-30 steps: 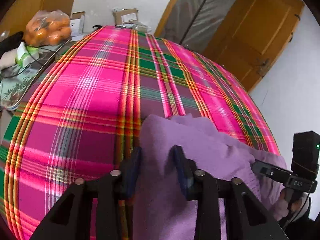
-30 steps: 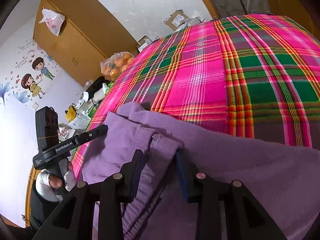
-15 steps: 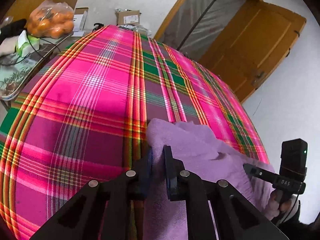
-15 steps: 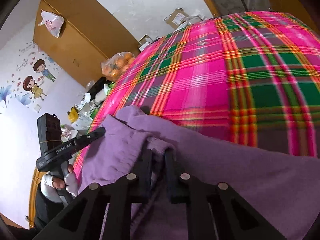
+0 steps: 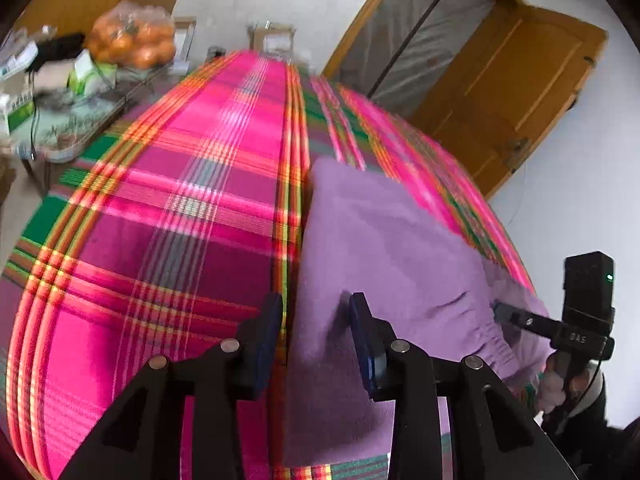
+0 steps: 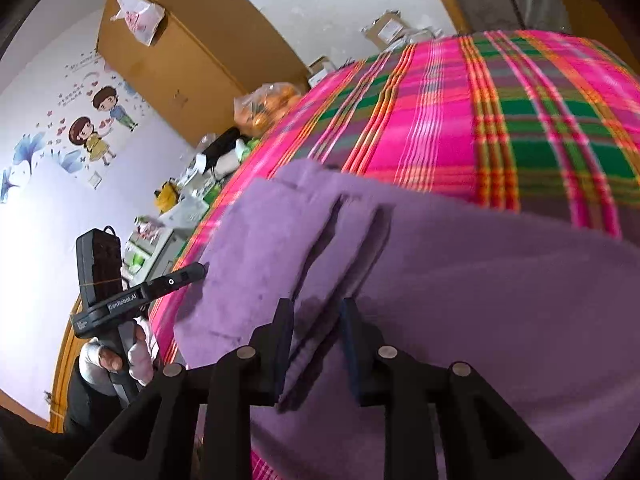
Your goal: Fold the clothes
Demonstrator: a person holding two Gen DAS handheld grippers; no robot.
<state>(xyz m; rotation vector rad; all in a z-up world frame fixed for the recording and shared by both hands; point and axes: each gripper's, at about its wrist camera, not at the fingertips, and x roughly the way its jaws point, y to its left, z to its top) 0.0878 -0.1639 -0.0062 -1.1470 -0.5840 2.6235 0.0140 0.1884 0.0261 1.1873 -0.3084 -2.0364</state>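
A plain purple garment (image 5: 384, 240) lies on a bedspread (image 5: 180, 200) checked in hot pink (with green, orange and white stripes); orange fruit (image 5: 132, 42) shows at eleven o'clock.

The right gripper (image 6: 316, 344) is low over a purple garment (image 6: 480, 300) that lies on a pink checked bedsheet (image 6: 460, 120). Its jaws are opening, with a fold of the purple cloth between them. At the left a hand (image 6: 120, 360) holds the left gripper (image 6: 192, 272) beside the garment's edge. Behind stand a wooden cupboard (image 6: 180, 52) and a bag of oranges (image 6: 264, 108).
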